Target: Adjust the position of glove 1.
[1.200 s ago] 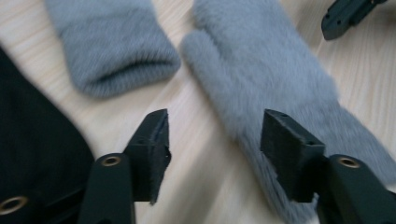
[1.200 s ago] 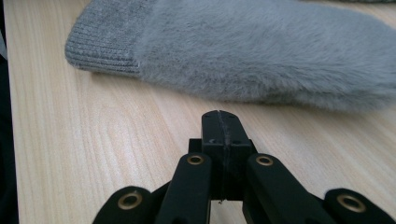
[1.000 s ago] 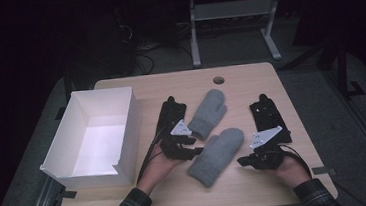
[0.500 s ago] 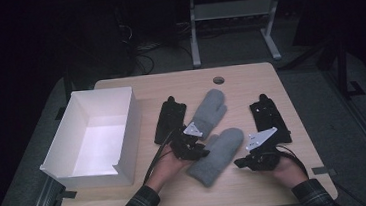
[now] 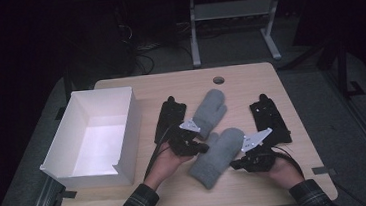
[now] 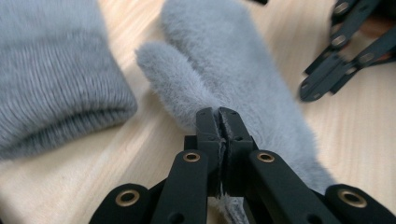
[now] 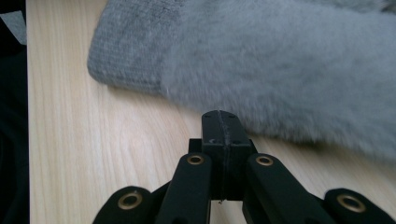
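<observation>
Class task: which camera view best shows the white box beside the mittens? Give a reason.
The high view: the white box shows whole there, open-topped, at the table's left edge, left of the two grey mittens. The left gripper view and the right gripper view look at grey mitten fabric and bare wood instead, so they tell nothing about it.

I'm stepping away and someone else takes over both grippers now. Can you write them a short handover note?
Left gripper: jaws have just closed, pinching the near mitten at its thumb side.
Right gripper: shut on nothing, beside that mitten's other edge.
Far mitten lies flat on the table, cuff by the near one.
White box on the left holds no mitten.
Done: one mitten gripped. Left: probably moving both into the box.
</observation>
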A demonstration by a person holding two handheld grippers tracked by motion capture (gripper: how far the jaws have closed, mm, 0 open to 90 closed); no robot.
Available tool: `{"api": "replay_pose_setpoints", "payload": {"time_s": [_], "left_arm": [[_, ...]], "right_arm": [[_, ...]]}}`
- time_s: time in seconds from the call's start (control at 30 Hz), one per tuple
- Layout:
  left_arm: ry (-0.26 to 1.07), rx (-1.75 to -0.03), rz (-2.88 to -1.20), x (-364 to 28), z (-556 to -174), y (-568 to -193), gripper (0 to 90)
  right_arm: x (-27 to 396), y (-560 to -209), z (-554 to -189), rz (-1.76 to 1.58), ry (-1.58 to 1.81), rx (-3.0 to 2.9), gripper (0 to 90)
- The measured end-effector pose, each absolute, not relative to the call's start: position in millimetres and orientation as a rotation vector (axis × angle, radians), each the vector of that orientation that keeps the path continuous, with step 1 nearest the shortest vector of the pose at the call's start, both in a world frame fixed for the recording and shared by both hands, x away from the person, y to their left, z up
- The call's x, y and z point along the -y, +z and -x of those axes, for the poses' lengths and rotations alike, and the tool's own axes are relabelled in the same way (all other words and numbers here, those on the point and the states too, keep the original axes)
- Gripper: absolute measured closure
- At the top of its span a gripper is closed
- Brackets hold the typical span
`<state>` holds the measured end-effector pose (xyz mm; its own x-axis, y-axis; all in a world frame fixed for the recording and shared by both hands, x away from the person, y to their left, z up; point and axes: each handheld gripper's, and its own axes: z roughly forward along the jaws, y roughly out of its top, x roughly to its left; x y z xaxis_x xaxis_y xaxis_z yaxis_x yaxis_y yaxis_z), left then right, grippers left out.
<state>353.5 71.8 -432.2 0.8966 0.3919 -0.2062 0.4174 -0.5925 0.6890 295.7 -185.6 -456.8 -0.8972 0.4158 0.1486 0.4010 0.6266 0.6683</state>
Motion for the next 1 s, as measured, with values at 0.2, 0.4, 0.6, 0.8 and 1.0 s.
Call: {"api": "replay_pose_setpoints", "payload": {"time_s": [0.2, 0.4, 0.6, 0.8, 1.0], "left_arm": [[-0.009, -0.537, -2.249, -78.5, -352.3, -412.3, 88.2], [0.031, -0.543, -2.219, -87.3, -351.4, -397.3, 88.3], [0.013, -0.528, -2.22, -88.7, -349.1, -397.2, 88.3], [-0.064, -0.497, -2.206, -76.9, -342.4, -405.5, 88.0], [-0.125, -0.463, -2.205, -63.9, -334.4, -413.9, 87.1]], "right_arm": [[168.9, -455.3, -301.2, -0.707, 1.158, -2.794, 90.0], [143.2, -455.6, -313.3, -0.724, 1.144, -2.765, 90.0], [120.1, -458.1, -324.4, -0.722, 1.142, -2.74, 90.0], [124.7, -459.8, -322.2, -0.729, 1.121, -2.746, 90.0], [164.0, -454.2, -313.4, -0.784, 1.102, -2.721, 90.0]]}}
